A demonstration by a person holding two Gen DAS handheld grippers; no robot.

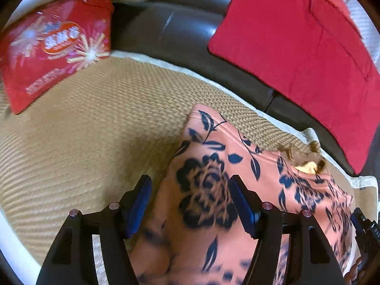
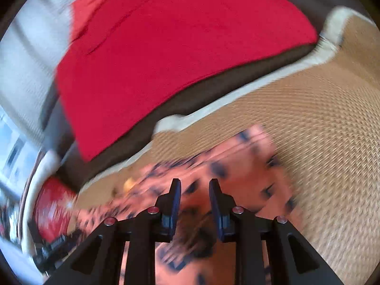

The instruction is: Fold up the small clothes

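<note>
Red printed bag [image 1: 51,47] seen at far left, contents hidden | salmon floral garment [image 1: 209,190] laid on woven mat [image 1: 95,130] | left gripper [image 1: 190,204] spread wide above garment, nothing gripped | right gripper [image 2: 194,204] narrowly parted, blurred, grip on cloth undeterminable | red cushion [image 1: 296,54] propped on dark sofa [image 1: 180,30].

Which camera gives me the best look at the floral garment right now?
Left wrist view: the pink floral garment is fairly sharp there, roses and hem stitching readable. The right wrist view shows the same garment motion-blurred, its pattern smeared.
</note>
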